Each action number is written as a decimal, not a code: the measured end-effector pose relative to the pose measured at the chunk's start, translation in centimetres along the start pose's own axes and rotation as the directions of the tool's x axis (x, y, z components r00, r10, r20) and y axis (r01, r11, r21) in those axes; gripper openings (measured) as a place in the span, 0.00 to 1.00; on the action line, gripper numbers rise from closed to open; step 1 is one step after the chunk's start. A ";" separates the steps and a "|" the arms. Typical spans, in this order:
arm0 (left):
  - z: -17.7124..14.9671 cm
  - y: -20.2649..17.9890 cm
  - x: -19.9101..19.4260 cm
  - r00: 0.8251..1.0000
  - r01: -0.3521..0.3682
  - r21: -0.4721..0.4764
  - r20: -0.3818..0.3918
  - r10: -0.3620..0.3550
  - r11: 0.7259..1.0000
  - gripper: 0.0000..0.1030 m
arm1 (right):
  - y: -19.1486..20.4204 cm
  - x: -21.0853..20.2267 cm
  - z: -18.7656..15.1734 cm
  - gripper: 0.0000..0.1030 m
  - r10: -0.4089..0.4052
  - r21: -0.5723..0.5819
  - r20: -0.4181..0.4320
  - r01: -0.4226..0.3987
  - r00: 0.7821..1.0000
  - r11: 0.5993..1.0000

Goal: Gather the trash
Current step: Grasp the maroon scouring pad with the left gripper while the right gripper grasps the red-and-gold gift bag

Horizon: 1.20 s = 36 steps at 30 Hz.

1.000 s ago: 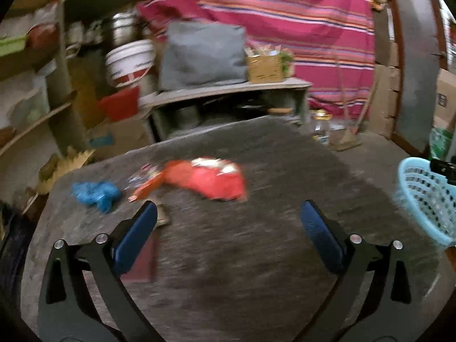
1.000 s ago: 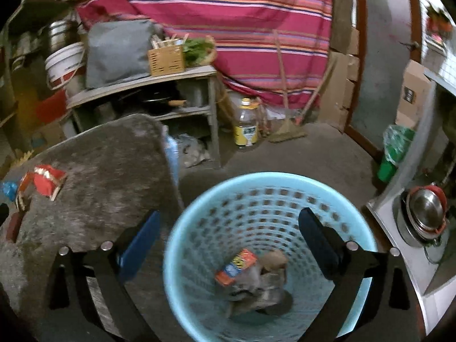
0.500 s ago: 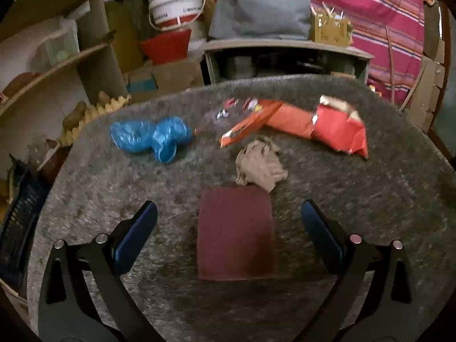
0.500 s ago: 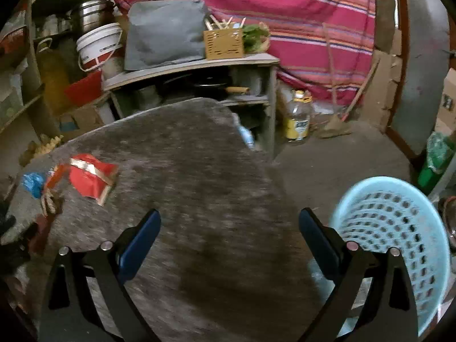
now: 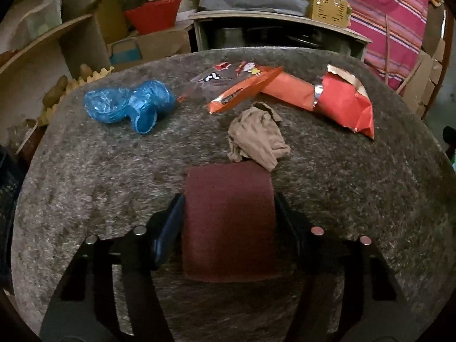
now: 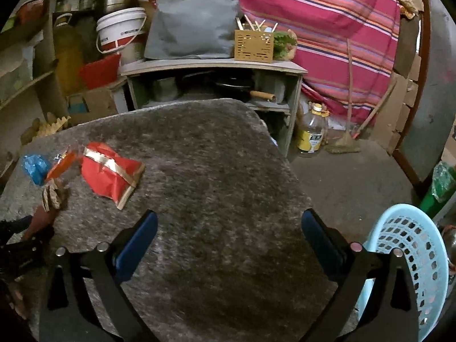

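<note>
My left gripper (image 5: pixel 228 208) is shut on a dark red scouring pad (image 5: pixel 228 222) that lies on the grey furry table cover (image 5: pixel 356 199). Beyond it lie a crumpled beige rag (image 5: pixel 256 138), a red foil packet (image 5: pixel 344 105), an orange wrapper (image 5: pixel 242 89) and a blue plastic bag (image 5: pixel 128 104). My right gripper (image 6: pixel 229 242) is open and empty over the table's right part (image 6: pixel 213 156). The light blue trash basket (image 6: pixel 410 259) stands on the floor to its right. The red packet (image 6: pixel 109 172) and blue bag (image 6: pixel 34 166) also show at the left of the right wrist view.
A grey shelf unit (image 6: pixel 213 68) with a cushion and a wooden box stands behind the table. A white bucket (image 6: pixel 119 28), shelves and cardboard are at the back left. A bottle (image 6: pixel 312 134) and a broom (image 6: pixel 346 142) stand on the floor by a striped curtain.
My left gripper moved forward onto the dark red pad and closed on it. My right gripper swung left from over the basket to over the table.
</note>
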<state>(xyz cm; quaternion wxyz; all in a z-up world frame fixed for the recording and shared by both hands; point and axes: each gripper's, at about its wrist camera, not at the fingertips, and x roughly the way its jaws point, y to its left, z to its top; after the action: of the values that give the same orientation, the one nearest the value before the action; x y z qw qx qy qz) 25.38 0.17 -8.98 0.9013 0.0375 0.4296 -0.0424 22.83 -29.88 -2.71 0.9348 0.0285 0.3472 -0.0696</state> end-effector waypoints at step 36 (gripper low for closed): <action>5.2 7.6 -4.2 0.961 -0.134 -0.077 0.235 0.149 0.988 0.59 | 13.4 8.9 2.6 0.70 0.132 -0.207 -0.097 -0.150 0.986 0.967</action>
<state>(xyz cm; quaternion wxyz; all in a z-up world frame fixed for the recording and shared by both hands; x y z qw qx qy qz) 27.58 7.37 -2.17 0.9480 0.0355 0.3146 0.0308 33.16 -17.91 -6.49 0.9199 -0.0449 0.3880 0.0361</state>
